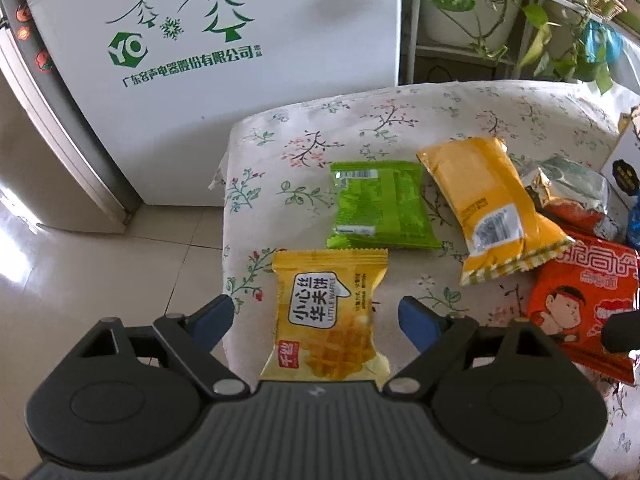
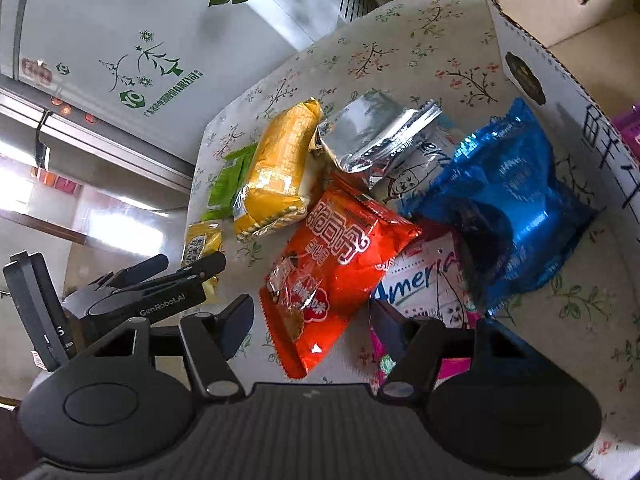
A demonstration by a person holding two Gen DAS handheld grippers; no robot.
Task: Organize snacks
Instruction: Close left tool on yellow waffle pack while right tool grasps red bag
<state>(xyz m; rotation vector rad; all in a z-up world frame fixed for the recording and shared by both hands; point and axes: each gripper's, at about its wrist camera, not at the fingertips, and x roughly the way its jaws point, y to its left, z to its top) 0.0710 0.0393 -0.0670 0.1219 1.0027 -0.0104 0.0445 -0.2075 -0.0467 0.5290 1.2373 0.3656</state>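
Yellow waffle packet [image 1: 328,316] sits between the left gripper [image 1: 316,320]'s wide-apart fingers; slippery film could squirt out off the table edge [image 1: 228,240]. Right gripper [image 2: 312,320] gapes too.

Glossy red packet [image 2: 336,276]; matt cardboard box [image 2: 560,28]

Big white fridge [image 1: 200,80] with green tree decals sits at 11 o'clock, leafy potted plant [image 1: 500,0] up at 1 o'clock, floral tablecloth [image 1: 400,120] dead center, shiny tile floor [image 1: 80,280] at 9.
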